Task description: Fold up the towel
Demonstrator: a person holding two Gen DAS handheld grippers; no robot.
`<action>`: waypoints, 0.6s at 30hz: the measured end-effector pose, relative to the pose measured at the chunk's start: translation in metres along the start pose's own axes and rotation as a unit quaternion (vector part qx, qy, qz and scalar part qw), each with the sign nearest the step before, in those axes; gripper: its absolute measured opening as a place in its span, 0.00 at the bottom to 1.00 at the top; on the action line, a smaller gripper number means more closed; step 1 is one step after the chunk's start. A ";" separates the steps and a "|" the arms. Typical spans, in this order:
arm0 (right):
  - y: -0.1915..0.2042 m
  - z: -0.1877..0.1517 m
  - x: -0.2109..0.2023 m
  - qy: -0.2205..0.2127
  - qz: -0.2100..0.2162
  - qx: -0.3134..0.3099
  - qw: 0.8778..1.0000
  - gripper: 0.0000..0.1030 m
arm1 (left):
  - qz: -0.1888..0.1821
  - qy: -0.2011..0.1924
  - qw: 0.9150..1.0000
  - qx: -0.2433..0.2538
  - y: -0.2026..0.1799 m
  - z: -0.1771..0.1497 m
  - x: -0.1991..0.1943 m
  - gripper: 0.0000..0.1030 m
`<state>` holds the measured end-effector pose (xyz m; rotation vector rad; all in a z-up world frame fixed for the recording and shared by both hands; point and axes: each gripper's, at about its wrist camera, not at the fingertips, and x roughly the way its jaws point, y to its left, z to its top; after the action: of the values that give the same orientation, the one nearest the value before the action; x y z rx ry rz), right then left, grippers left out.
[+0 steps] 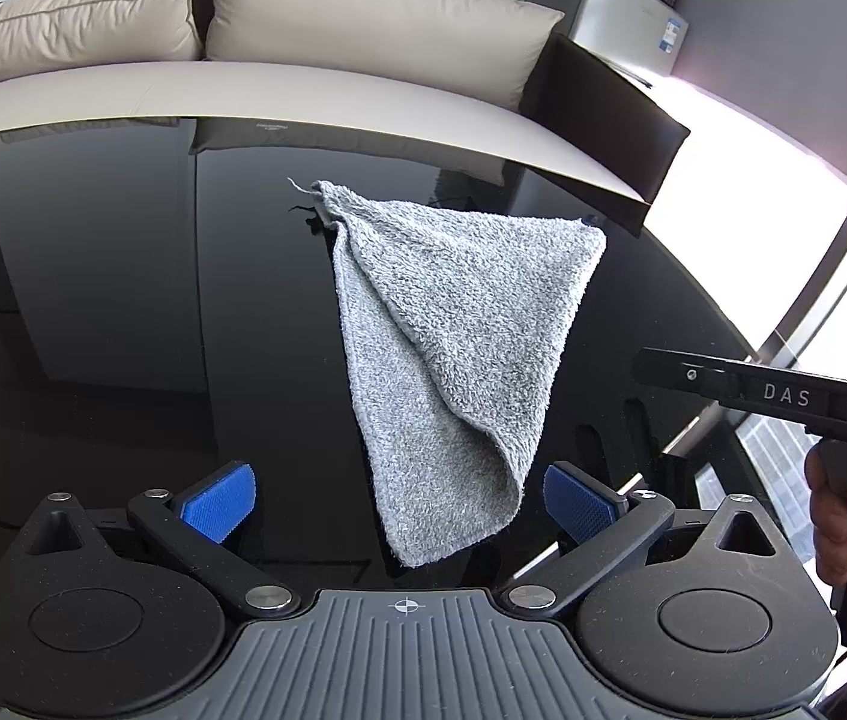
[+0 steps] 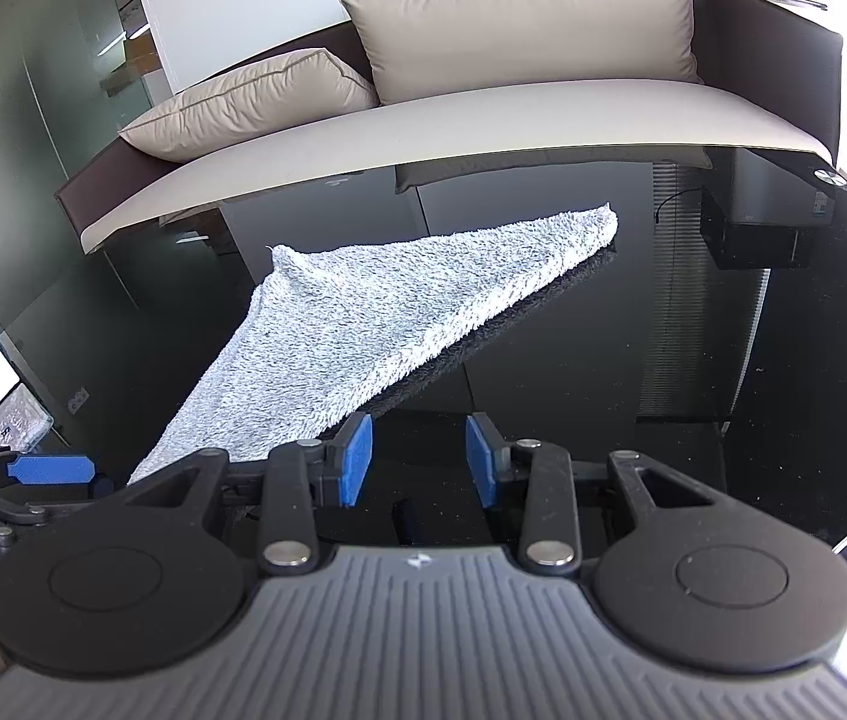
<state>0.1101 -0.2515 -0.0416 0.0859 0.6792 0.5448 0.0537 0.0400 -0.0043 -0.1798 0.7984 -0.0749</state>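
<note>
Both grippers, left (image 1: 399, 495) and right (image 2: 419, 459), were open, empty. Towel (image 1: 453, 324) lay half-folded on glossy tabletop (image 1: 123, 330); could slide when pinched.

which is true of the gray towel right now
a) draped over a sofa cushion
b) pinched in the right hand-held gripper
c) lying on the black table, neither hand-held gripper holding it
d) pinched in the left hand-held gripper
c: the towel lies on the black table, and both the left hand-held gripper and the right hand-held gripper are open with nothing between their pads.
</note>
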 end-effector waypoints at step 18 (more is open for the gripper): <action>-0.006 0.001 -0.002 -0.002 -0.012 0.003 1.000 0.36 | -0.002 -0.004 1.000 0.014 -0.012 -0.005 -0.002 0.90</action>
<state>0.1114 -0.2574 -0.0412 0.0841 0.6778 0.5187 0.0483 0.0279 -0.0042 -0.1551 0.7882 -0.0893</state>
